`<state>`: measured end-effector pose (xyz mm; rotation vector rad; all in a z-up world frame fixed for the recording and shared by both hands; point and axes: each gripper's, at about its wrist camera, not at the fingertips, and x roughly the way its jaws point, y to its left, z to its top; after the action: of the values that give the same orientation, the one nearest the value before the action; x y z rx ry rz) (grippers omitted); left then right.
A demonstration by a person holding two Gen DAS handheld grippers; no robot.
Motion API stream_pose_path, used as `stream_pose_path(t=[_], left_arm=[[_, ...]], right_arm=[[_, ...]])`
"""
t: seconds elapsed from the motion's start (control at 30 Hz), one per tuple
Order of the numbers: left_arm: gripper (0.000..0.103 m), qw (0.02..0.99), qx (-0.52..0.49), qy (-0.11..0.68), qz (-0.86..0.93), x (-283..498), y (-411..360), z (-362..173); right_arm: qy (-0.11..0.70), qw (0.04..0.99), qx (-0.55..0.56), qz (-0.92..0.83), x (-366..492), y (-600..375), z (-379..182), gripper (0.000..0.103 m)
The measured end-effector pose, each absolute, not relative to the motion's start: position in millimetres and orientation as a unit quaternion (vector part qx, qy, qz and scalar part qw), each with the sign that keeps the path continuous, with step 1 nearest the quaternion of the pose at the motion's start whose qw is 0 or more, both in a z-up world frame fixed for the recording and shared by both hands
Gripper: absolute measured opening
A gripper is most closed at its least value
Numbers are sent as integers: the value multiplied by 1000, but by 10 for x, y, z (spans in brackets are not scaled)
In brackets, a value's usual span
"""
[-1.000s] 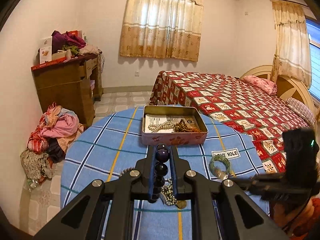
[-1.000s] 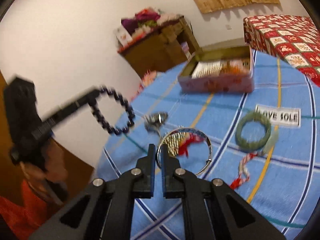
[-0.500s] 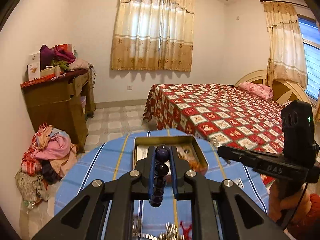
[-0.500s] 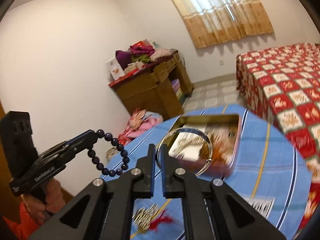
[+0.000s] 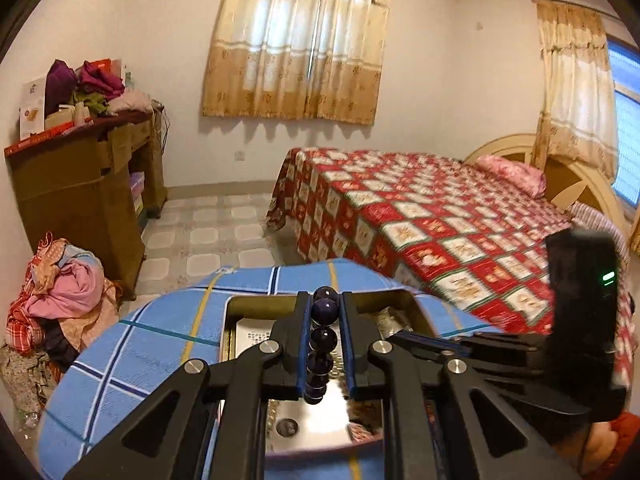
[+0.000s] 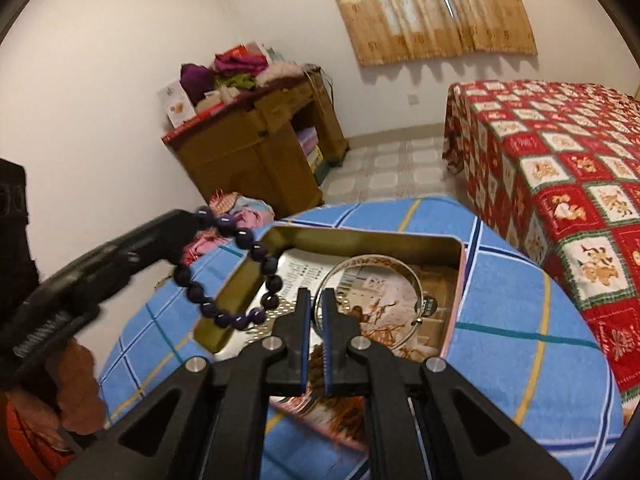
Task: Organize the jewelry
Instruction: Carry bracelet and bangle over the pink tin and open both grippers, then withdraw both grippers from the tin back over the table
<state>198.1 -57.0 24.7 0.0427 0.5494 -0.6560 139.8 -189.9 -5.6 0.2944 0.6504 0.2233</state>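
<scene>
Both grippers hang over the open rectangular metal tin [image 6: 448,248], gold inside with a pink outer wall, which sits on the round counter [image 6: 512,320] covered in a blue plaid cloth. The left gripper [image 5: 325,300] is closed on a dark purple round-bead bracelet [image 6: 236,280]; seen from its own camera the beads stack up between the blue-lined fingers [image 5: 347,344], and from the right camera the loop dangles free over the tin's near-left corner. The right gripper [image 6: 316,300] is pinched tight on the rim of a thin silver metal bangle [image 6: 376,264], whose ring stands over the middle of the tin, above printed paper on the tin's floor.

The two grippers crowd each other: the right one crosses the left camera's lower right, and the left one reaches in from the right camera's left edge, with the person's hand [image 6: 76,384] on its grip.

Beyond the counter lies a bed [image 5: 440,216] under a red and white patchwork cover. A brown wooden cabinet [image 5: 76,192] piled with clothes and boxes stands by the left wall, a heap of clothes [image 5: 64,296] at its foot. Beige patterned curtains [image 5: 300,40] hang over the window.
</scene>
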Motion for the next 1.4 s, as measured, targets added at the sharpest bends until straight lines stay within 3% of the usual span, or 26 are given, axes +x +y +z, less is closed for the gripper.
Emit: stream_pose_path(t=[0.3,0.53,0.63,0.67,0.7,0.73,0.8,1.03,1.4], left_arm=[[13,909,41,302,-285,2204,-628,-28],[16,906,73,343,-238,2329,-657,-142],[52,901,67,353,-245,2286,-622,-76],[69,905,63,344,-243,2223,-591,-8],[77,909,61,334,-241,2172,-569,46],[78,914,61,322,-239,2101,-546,115],[78,918,63,312,-236,1973,-489,232],[78,933,46,303,-191,1369,-36,343],[78,924,20,349,-153,488,559,-124]], right_arm=[[350,920,133,112,1602,-1877,-233,8],[345,918,155,120,1534,-1874,-143,18],[325,926,160,110,1396,-1894,36,23],[317,928,164,104,1332,-1913,100,28],[311,930,168,98,1282,-1926,148,43],[300,934,174,89,1185,-1948,223,59],[282,939,179,79,1017,-1972,347,65],[244,940,236,37,214,-2063,476,65],[318,915,246,19,-450,-1903,-81,65]])
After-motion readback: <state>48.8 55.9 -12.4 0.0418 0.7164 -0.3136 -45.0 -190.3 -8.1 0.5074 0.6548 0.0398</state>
